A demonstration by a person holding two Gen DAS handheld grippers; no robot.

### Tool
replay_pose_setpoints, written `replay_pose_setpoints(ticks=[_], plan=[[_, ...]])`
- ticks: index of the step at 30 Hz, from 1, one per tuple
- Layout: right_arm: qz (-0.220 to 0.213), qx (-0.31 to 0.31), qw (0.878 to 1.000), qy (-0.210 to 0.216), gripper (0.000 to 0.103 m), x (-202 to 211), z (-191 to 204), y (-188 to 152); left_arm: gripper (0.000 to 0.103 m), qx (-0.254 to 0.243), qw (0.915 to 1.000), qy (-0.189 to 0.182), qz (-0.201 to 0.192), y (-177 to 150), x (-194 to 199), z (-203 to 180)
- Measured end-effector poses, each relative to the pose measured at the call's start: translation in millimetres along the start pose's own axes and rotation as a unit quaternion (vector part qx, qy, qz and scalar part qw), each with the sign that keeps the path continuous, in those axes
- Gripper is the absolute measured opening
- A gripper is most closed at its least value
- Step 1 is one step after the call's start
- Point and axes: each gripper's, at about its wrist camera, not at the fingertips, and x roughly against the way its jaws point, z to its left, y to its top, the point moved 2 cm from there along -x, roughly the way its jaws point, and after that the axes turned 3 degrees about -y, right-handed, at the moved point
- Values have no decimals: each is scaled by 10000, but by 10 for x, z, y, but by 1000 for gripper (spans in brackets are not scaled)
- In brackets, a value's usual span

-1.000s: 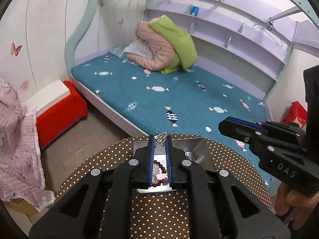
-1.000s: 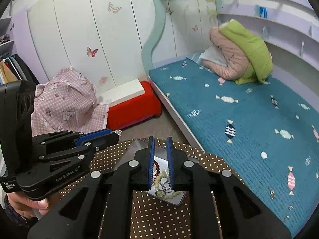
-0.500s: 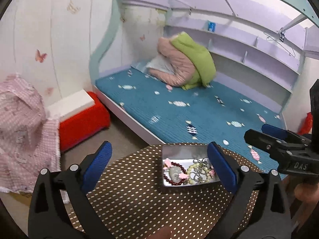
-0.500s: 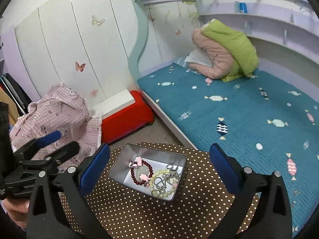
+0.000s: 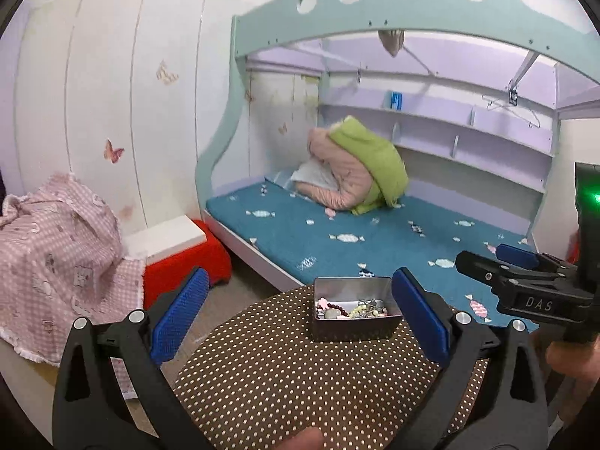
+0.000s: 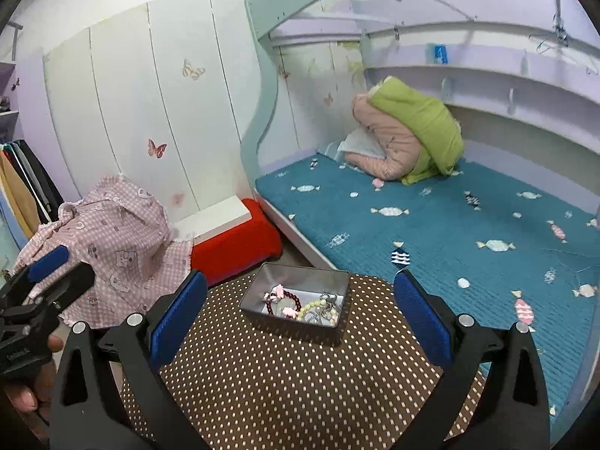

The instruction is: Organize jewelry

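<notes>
A small metal tin stands on a round brown polka-dot table. Inside lie a dark red bead bracelet, a pale green bead bracelet, pink charms and silver pieces. My left gripper is wide open and empty, held back from the tin. My right gripper is also wide open and empty, back from the tin. Each gripper shows at the edge of the other's view, the right in the left wrist view, the left in the right wrist view.
A bed with a teal mattress lies just beyond the table, with a pink and green jacket on it. A red stool and pink checked cloth are at the left. Lilac shelves line the far wall.
Both grippers were shut over the tin a second ago. They have opened wide and pulled back and up from the tin. The jewelry stays in the tin.
</notes>
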Motion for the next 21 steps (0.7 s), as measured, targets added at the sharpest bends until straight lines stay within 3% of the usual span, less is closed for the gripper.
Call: replay_pose_setpoints(ticks=[11, 21], plan=[[-697, 199, 9960, -524, 96, 1035, 305, -434, 98, 145, 9972, 355, -649, -303, 1163, -57], [-1043, 342, 9900, -884, 96, 1599, 484, -861, 98, 165, 9949, 496, -861, -727, 1735, -192]])
